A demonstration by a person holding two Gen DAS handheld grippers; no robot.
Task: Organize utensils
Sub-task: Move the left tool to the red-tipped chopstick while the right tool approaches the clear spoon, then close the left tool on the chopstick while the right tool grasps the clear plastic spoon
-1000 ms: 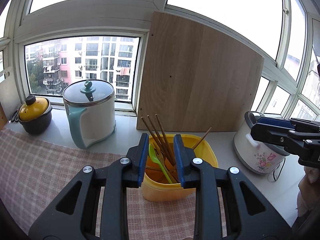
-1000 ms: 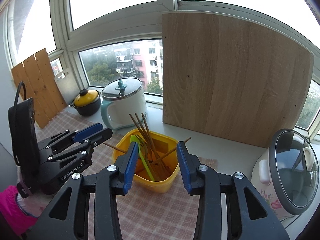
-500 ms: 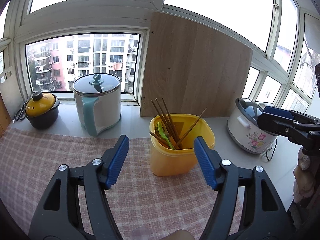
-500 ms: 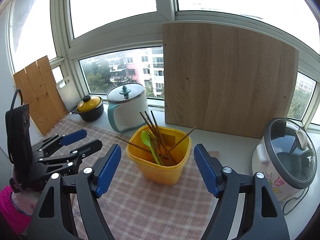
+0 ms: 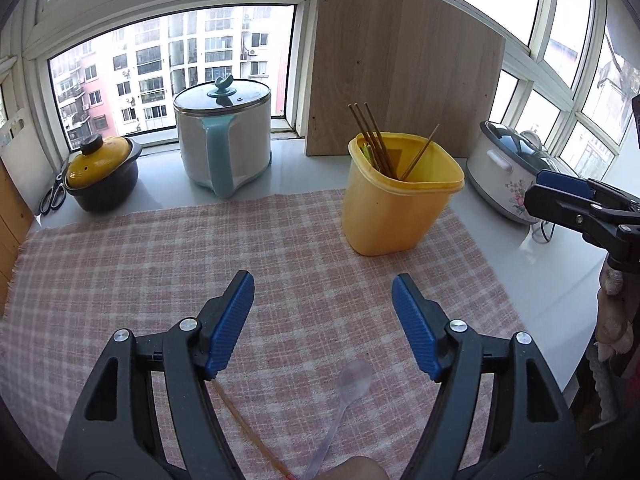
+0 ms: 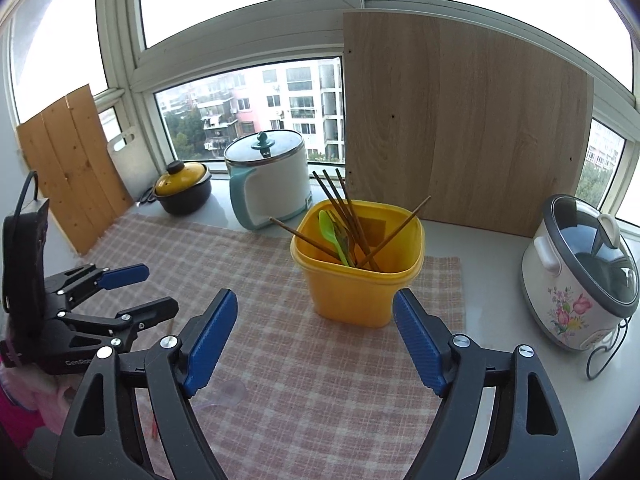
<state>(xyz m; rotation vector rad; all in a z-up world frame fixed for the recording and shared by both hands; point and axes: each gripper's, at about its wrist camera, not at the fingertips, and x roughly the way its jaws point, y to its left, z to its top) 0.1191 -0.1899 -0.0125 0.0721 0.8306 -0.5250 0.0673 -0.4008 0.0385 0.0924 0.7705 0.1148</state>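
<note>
A yellow tub (image 5: pixel 392 216) on the checked cloth holds several brown chopsticks (image 5: pixel 370 136), a green spoon (image 6: pixel 330 232) and a green fork. Nearer to me, a clear plastic spoon (image 5: pixel 352 378) and one loose chopstick (image 5: pixel 248 432) lie on the cloth. My left gripper (image 5: pixel 322 284) hangs open over the cloth just beyond that spoon, with nothing between its blue pads. My right gripper (image 6: pixel 314 300) is in front of the tub, and its jaws are opening with nothing between them. Each gripper also shows in the other's view: the left gripper (image 6: pixel 160 288) and the right gripper (image 5: pixel 540 192).
A white and teal electric pot (image 5: pixel 224 140), a dark pot with a yellow lid (image 5: pixel 100 172) and scissors (image 5: pixel 52 196) line the sill. A flowered rice cooker (image 6: pixel 580 280) stands to the right. A wooden board (image 6: pixel 460 120) leans on the window, and planks (image 6: pixel 68 160) stand at the left.
Both grippers drew back from above the yellow tub and came lower, and their jaws spread from narrow to wide. The clear spoon and loose chopstick have come into view.
</note>
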